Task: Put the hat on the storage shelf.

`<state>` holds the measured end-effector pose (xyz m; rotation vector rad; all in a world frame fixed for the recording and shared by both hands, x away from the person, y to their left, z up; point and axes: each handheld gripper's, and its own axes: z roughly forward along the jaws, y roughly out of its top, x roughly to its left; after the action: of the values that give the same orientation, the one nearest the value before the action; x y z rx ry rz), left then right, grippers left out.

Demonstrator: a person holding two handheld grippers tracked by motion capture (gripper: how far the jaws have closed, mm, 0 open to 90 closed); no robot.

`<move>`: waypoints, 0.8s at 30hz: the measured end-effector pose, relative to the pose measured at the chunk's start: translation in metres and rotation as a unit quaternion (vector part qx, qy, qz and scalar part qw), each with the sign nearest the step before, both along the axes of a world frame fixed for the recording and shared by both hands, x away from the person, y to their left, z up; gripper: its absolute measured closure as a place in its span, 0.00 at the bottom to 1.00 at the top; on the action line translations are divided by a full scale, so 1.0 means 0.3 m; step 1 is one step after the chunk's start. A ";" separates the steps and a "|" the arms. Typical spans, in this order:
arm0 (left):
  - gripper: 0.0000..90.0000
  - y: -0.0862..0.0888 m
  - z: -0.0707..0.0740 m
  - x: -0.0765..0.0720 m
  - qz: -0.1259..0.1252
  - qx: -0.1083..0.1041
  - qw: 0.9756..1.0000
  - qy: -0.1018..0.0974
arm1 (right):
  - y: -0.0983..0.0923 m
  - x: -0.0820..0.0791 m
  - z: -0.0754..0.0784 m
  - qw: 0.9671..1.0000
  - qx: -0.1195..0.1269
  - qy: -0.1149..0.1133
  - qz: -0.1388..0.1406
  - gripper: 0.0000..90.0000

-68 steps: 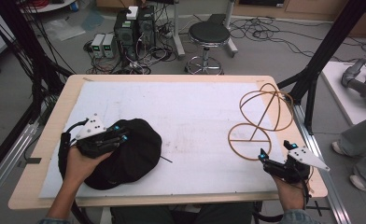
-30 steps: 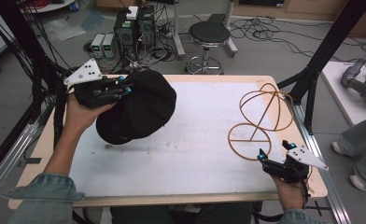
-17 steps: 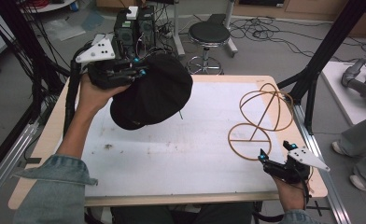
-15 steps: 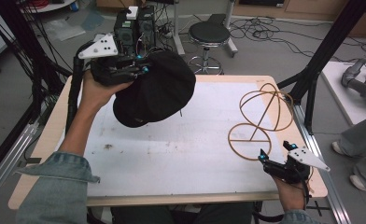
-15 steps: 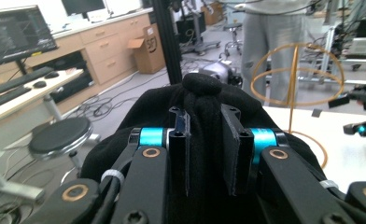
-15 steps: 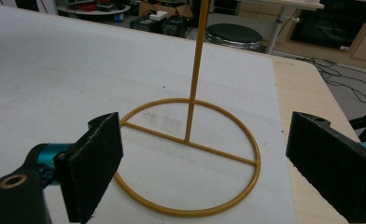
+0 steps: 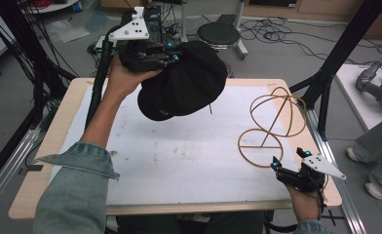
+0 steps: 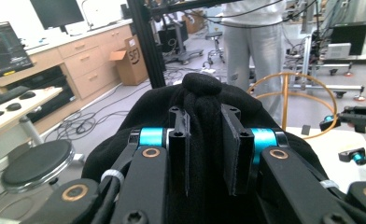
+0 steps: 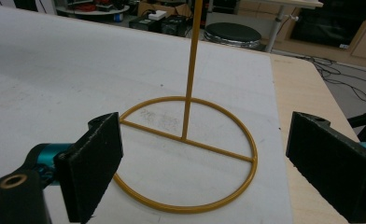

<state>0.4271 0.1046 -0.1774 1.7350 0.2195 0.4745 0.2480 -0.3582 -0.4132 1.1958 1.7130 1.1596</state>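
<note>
Hanging black hat above table edge

**Right gripper view: jaws open before the wire stand**

The right gripper is holding its two black jaws wide apart, nothing between the pads. Beyond them, a yellow wire stand is resting on the white table cover: a ring base, one crossbar, one upright rod rising from the crossbar's middle.

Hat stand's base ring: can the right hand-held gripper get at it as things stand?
Probably yes. The right hand-held gripper stands open just short of the base ring, with bare white mat between; the black hat hangs off the left hand-held gripper, well away.
</note>
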 end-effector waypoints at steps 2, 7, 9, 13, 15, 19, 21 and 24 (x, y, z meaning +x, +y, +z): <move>0.83 -0.026 0.011 0.012 -0.009 -0.006 1.000 0.000 | -0.001 -0.001 0.000 1.000 0.000 0.001 0.000 0.12; 0.83 -0.081 0.039 0.033 -0.022 -0.009 1.000 -0.003 | -0.004 0.000 -0.001 1.000 0.001 -0.001 0.001 0.12; 0.83 -0.103 0.049 0.039 -0.029 -0.009 1.000 -0.005 | -0.005 0.000 -0.002 1.000 0.002 0.000 -0.001 0.12; 0.83 -0.148 0.064 0.050 -0.044 -0.010 0.999 -0.006 | -0.007 0.002 -0.003 1.000 0.001 0.000 0.000 0.12; 0.83 -0.171 0.071 0.055 -0.051 -0.010 0.999 -0.007 | -0.007 0.002 -0.003 1.000 0.002 -0.001 0.001 0.12; 0.83 -0.218 0.080 0.063 -0.066 -0.015 0.998 -0.007 | -0.007 0.002 -0.003 1.000 0.004 0.000 0.000 0.12; 0.83 -0.242 0.082 0.067 -0.074 -0.014 0.997 -0.007 | -0.008 0.001 -0.003 1.000 0.003 -0.001 -0.001 0.12; 0.83 -0.278 0.082 0.071 -0.087 -0.012 0.996 -0.007 | -0.011 -0.001 -0.002 1.000 0.001 0.000 -0.001 0.12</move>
<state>0.4485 0.0213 -0.1528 1.7086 0.0627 0.3541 0.2476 -0.3615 -0.4136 1.1986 1.7107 1.1605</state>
